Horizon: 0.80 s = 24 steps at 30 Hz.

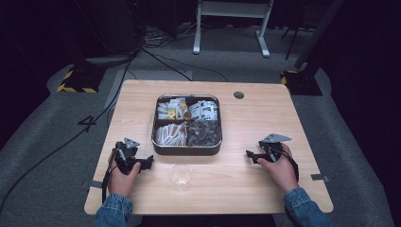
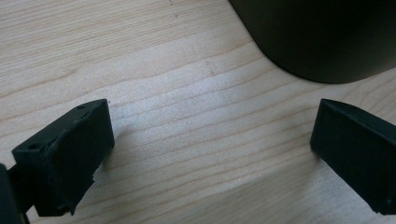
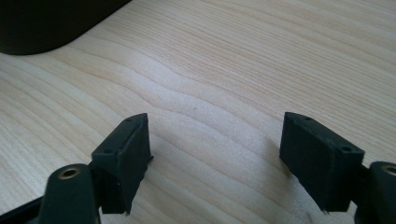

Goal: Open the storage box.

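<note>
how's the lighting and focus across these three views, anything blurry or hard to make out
High view: wooden table is lit while the surrounding floor falls into darkness; the tray contents are too small to identify. Left gripper view: grain sharp, the dark tray wall soft. Right gripper view: even light, soft shadows beside the open jaws.

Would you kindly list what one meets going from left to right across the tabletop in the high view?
Left tongs → clear plastic cup → right tongs. The compartment tray lies farther back, overlapping the cup's span, so it is left out of the order.
</note>
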Motion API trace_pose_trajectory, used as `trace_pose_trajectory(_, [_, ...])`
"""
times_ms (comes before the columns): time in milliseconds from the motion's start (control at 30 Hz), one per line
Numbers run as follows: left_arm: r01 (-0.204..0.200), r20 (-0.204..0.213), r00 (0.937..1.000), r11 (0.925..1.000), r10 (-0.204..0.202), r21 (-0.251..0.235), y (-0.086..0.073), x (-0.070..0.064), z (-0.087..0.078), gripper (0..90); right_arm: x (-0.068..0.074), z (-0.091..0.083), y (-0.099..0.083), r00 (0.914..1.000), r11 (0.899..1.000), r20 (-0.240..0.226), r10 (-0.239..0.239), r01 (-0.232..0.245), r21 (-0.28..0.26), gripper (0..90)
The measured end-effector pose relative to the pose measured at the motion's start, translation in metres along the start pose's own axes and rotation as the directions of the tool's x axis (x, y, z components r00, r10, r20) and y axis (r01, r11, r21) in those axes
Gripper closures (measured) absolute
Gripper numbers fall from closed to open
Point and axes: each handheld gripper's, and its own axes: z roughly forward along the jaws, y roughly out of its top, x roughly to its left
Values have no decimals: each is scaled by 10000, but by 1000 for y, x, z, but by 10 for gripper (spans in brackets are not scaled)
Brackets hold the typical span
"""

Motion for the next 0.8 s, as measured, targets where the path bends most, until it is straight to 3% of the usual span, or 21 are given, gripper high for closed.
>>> trace_pose_trajectory(233, [-7, 18, 10000, 10000, 7, -11, 0, 0, 0, 0, 2, 1, 1, 10000, 10000, -6, 14, -14, 37, 212])
trace_pose_trajectory(367, [-262, 267, 9993, 9997, 261, 9, -1, 3, -1, 0, 3, 2, 1, 9999, 10000, 74, 94, -94, 34, 211])
trace_pose_trajectory(500, [-269, 274, 9993, 9996, 268, 24, -1, 3, -1, 0, 5, 3, 3, 10000, 9999, 22, 93, -93, 40, 262])
trace_pose_trajectory(533, [-316, 294, 9991, 9995, 315, 22, -1, 3, -1, 0, 6, 3, 8, 9986, 9998, -513, 91, -81, 198, 334])
trace_pose_trajectory(600, [-325, 305, 9990, 9995, 324, 22, -1, 3, -1, 0, 9, 2, 13, 9940, 9996, -1071, 218, -200, 181, 348])
trace_pose_trajectory(800, [-362, 320, 9988, 9993, 361, 0, 1, 4, 1, 0, 18, -8, 36, 9936, 9999, -1122, -156, 153, -35, 354])
